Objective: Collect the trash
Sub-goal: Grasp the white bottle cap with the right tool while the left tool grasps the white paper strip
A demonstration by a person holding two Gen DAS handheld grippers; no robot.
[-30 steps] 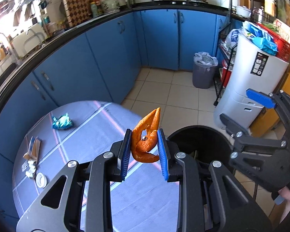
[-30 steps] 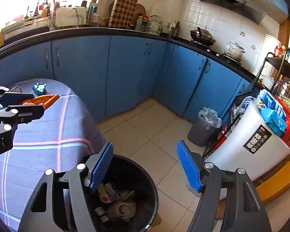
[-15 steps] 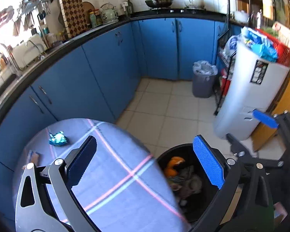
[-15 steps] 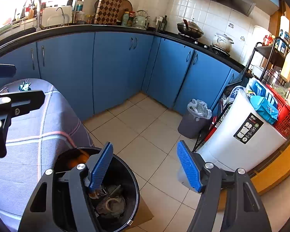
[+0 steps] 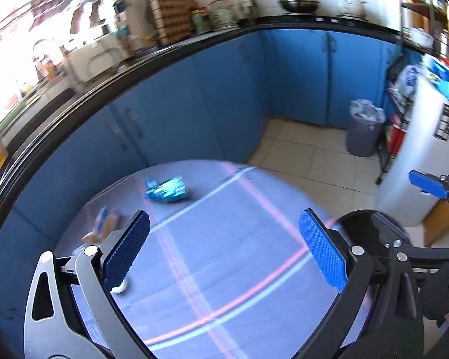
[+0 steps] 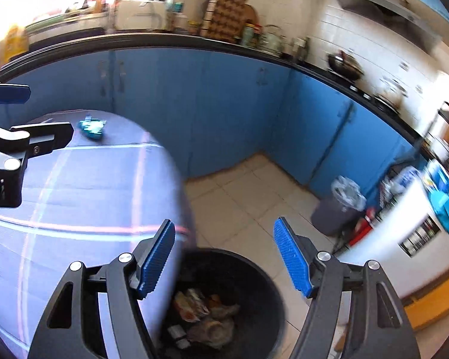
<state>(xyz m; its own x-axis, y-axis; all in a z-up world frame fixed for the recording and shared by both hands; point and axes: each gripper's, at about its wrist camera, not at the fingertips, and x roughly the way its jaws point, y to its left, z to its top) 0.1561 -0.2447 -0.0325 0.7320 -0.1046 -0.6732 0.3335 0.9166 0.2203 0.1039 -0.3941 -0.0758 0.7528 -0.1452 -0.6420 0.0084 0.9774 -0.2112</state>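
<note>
The crumpled wrapper (image 5: 166, 191) lies on the bench (image 5: 224, 269) near its far edge, toward the cabinets (image 5: 194, 104) behind. Nearer the left edge lies a torn packet (image 5: 104, 227), with a small white scrap (image 5: 119, 287) closer in, partly hidden by the left claw (image 5: 221, 254), which hangs over the middle of the bench. The trash bin (image 6: 254, 287) stands on the floor (image 6: 239, 197) just beside the bench's right edge, with rubbish (image 6: 203, 314) in it; the right claw (image 6: 224, 257) hangs above it. A smaller lined bin (image 6: 341, 209) stands well apart on the floor, near the cabinet corner, just left of a white appliance (image 6: 404, 245).
</note>
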